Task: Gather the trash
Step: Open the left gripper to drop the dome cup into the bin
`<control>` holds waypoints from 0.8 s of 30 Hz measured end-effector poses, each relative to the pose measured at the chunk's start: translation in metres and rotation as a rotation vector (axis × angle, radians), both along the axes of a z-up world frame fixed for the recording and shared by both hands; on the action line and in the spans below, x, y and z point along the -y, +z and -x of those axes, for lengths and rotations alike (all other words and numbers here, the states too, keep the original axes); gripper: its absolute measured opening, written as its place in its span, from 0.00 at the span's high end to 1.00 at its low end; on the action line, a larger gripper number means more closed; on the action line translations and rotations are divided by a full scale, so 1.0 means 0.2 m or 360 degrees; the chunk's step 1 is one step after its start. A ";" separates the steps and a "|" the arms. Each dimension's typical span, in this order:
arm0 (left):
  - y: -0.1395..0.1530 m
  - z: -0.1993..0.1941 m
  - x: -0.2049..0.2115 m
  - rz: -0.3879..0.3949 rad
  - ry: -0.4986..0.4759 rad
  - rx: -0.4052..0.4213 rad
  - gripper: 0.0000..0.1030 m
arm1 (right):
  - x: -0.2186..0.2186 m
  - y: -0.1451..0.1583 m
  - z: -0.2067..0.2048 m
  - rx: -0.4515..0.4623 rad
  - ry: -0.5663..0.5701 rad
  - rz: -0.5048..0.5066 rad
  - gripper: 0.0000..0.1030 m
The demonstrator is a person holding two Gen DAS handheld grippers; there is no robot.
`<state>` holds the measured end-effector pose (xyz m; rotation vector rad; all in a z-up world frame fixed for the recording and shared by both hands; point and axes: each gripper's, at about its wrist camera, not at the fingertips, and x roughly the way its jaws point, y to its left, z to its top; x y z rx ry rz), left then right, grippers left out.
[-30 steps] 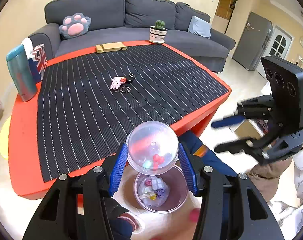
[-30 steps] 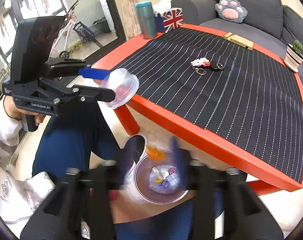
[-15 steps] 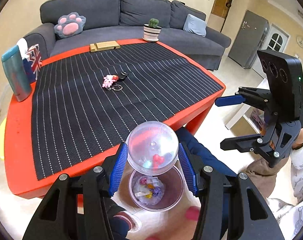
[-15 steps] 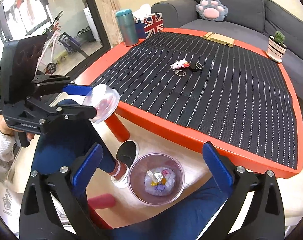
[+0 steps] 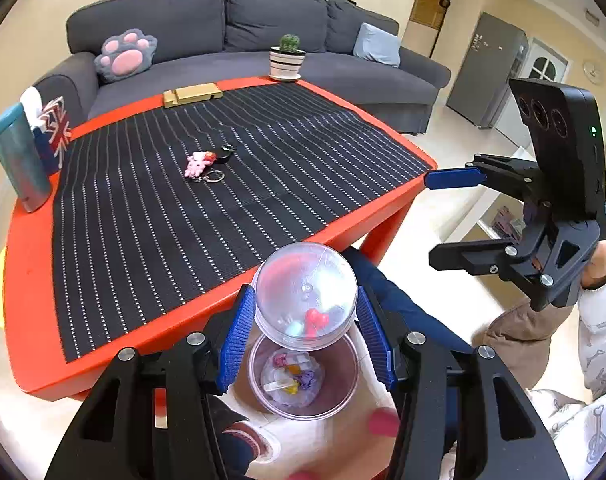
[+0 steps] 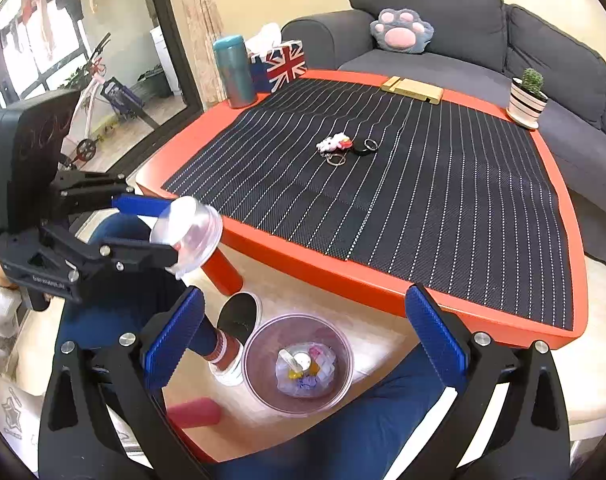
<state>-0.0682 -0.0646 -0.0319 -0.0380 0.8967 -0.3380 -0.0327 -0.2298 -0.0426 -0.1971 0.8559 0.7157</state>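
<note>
Because the bin stood on the floor in front of the red table, between the person's knees, the left claw was held out directly above its mouth, I judged so that whatever dropped would land inside. That claw was clamped on a clear plastic cup, its blue pads pressing the cup's sides; the cup was tipped with its base toward the table and its rim toward the bin. It looked see-through and light, with small red and pale blue scraps showing near the rim; whether they lay inside it or showed through from the bin, I could not tell. The bin had a pinkish rim and a clear liner, with a little heap of colourful scraps at the bottom. The right claw hung beside it, spread wide and gripping nothing. On the striped mat only a pink keychain and some rings lay, well apart from the bin.
</note>
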 end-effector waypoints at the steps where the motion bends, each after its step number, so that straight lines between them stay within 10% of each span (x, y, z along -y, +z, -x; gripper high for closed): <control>1: 0.00 0.00 0.01 0.0001 -0.0010 0.0000 0.50 | 0.00 0.01 0.00 0.0005 -0.0005 -0.0003 0.04; 15: 0.00 0.00 0.08 0.0030 -0.0074 0.0005 0.50 | 0.08 0.03 -0.01 0.0027 -0.0072 -0.0055 0.04; 17: 0.00 0.00 0.09 0.0023 -0.0081 0.0007 0.42 | 0.09 0.04 -0.01 0.0026 -0.0078 -0.0060 0.04; 19: 0.00 0.00 0.09 0.0035 -0.0059 0.0040 0.09 | 0.09 0.03 -0.01 0.0024 -0.0084 -0.0061 0.04; 24: -0.03 -0.01 0.06 0.0033 -0.0002 0.0020 0.08 | 0.10 0.02 -0.01 0.0016 -0.0090 -0.0063 0.04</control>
